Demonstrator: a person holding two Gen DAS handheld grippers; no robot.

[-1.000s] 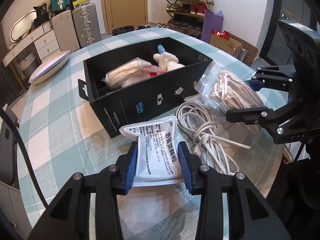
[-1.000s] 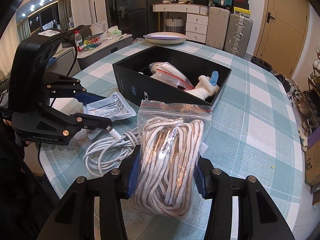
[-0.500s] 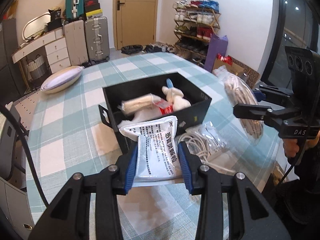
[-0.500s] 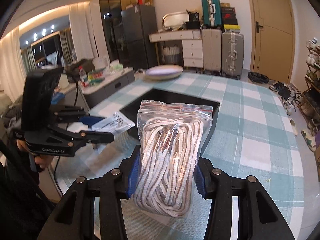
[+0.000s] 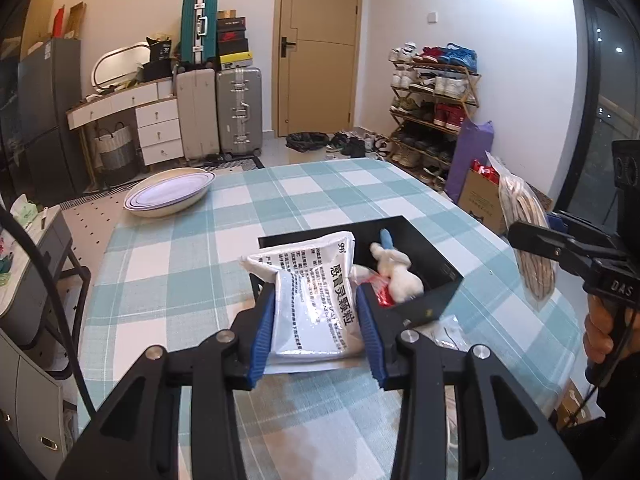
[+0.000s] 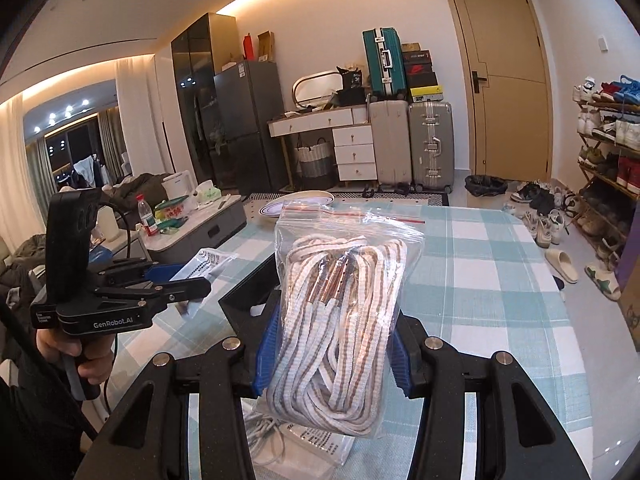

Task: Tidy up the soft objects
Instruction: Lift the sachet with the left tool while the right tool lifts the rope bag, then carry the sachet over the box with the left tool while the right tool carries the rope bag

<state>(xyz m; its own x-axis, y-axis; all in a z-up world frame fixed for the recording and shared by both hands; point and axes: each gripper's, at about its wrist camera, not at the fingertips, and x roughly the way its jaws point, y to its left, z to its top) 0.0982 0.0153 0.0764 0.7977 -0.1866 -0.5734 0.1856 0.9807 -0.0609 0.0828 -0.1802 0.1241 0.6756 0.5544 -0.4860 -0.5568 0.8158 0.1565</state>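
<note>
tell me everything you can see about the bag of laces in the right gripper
The bag of laces is a clear zip-top plastic bag with a red seal strip, stuffed with a coiled bundle of white laces striped brown, some with coppery tips. It stands upright, zip end up, clamped low on both sides by the right gripper's blue pads, held up off the checked tablecloth. Nothing else touches it.

Counting what sits on and above the checked table

Two grippers, left (image 5: 316, 320) and right (image 6: 332, 356); one white printed pouch (image 5: 312, 300); one zip bag of cord (image 6: 340, 320); one black box (image 5: 436, 280); one plush toy (image 5: 396, 272); one oval dish (image 5: 170, 196); three suitcases.
</note>
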